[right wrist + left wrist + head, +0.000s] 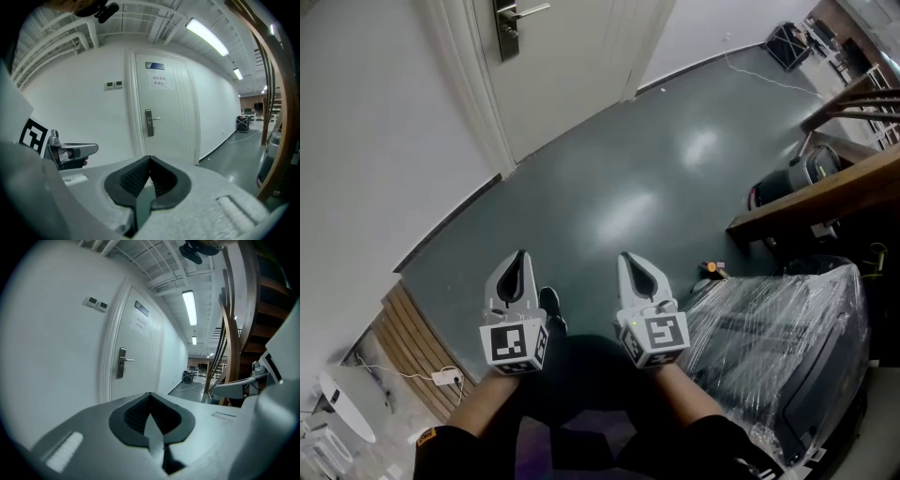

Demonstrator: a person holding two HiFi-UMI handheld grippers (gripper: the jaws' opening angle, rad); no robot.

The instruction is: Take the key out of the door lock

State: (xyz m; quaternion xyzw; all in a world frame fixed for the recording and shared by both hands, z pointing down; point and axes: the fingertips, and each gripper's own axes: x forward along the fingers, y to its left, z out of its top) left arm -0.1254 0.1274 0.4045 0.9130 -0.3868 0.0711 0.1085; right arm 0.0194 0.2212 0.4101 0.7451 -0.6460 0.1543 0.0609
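Observation:
A white door (572, 75) stands at the far end of the grey floor, with a metal lock plate and lever handle (507, 28). The same lock plate shows small in the left gripper view (121, 363) and in the right gripper view (149, 123). No key can be made out at this distance. My left gripper (521, 255) and right gripper (625, 257) are held side by side, well short of the door and pointing toward it. Both are shut with nothing between the jaws, as their own views show, left (150, 394) and right (150, 158).
A white wall (375, 141) runs along the left. At the right are a wooden stair beam (806, 202) and a plastic-wrapped machine (787, 337). A cable (769, 80) lies on the floor far right. Wooden slats (403, 352) sit lower left.

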